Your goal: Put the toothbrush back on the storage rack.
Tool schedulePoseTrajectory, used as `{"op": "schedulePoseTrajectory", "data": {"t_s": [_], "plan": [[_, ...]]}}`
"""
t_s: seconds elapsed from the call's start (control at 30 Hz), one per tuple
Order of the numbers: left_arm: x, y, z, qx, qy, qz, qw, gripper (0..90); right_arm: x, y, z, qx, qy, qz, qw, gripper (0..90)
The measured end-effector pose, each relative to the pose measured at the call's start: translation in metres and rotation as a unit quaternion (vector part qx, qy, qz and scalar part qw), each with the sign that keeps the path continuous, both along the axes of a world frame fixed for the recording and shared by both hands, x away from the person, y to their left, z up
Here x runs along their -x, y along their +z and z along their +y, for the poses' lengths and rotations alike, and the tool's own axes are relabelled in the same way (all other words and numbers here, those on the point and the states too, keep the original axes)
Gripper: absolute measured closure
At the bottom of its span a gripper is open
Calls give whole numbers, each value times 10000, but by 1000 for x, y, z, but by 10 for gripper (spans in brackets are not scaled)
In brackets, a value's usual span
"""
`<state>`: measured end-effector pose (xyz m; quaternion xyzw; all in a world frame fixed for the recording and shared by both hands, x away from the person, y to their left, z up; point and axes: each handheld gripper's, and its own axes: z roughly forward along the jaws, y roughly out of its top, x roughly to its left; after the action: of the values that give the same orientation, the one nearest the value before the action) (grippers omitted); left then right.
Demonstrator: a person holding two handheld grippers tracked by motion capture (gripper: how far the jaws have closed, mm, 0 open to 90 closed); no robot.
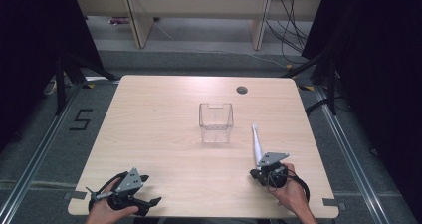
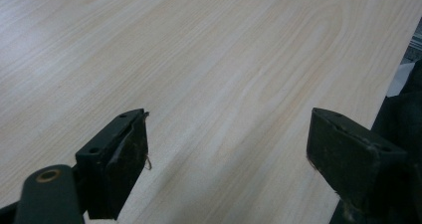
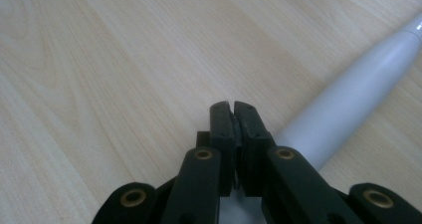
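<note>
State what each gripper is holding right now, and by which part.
Nothing is held. The left gripper is open over bare table. The right gripper is shut on nothing; the white tapered stick lies beside it.

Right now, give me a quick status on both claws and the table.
Left claw open, empty, near table edge. Right claw shut, beside white toothbrush handle, not gripping it. Clear plastic bin mid-table, path unobstructed.

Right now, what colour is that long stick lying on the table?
The stick is plain white to pale grey, clearest in the right gripper view.
</note>
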<state>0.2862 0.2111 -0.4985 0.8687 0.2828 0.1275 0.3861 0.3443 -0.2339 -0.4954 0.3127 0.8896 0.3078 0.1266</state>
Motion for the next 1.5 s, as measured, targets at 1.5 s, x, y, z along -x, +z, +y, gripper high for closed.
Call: {"op": "schedulePoseTrajectory", "data": {"t_s": [1.5], "plan": [[0,-2,0,16,90,25,10000,161,1,38,-23,418,-710,-136,9965,675]]}}
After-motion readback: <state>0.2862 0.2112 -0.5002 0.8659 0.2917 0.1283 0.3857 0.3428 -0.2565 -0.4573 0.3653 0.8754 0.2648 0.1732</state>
